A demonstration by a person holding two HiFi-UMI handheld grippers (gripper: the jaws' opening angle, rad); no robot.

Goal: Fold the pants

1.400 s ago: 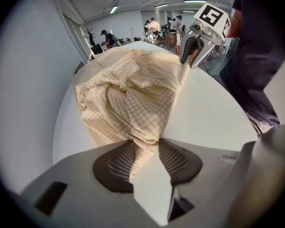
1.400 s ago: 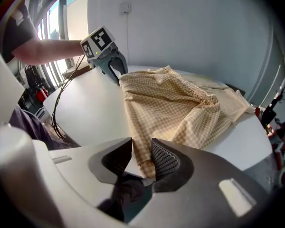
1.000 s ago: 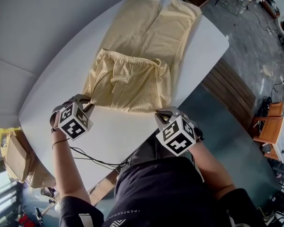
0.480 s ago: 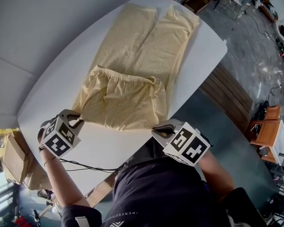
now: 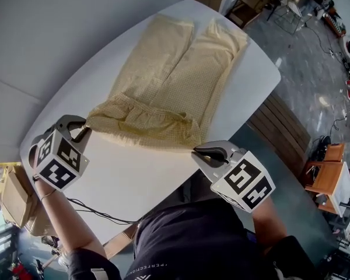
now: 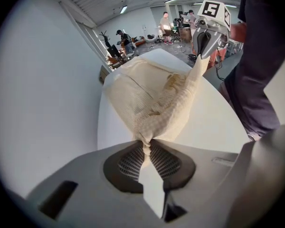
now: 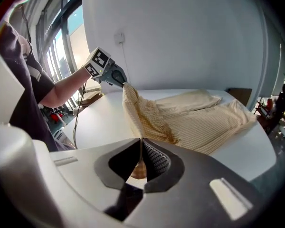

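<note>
The left gripper [image 5: 83, 129] is pinching the near left corner of the pale yellow pants [image 5: 181, 80], its jaws pressed together on the cloth. At the near right corner, the right gripper [image 5: 198, 152] is clamping the fabric in the same way. The near edge is hanging between them, raised off the white table [image 5: 134, 174] and sagging in the middle. Farther off, the two legs are lying flat side by side, reaching toward the table's far end.
</note>
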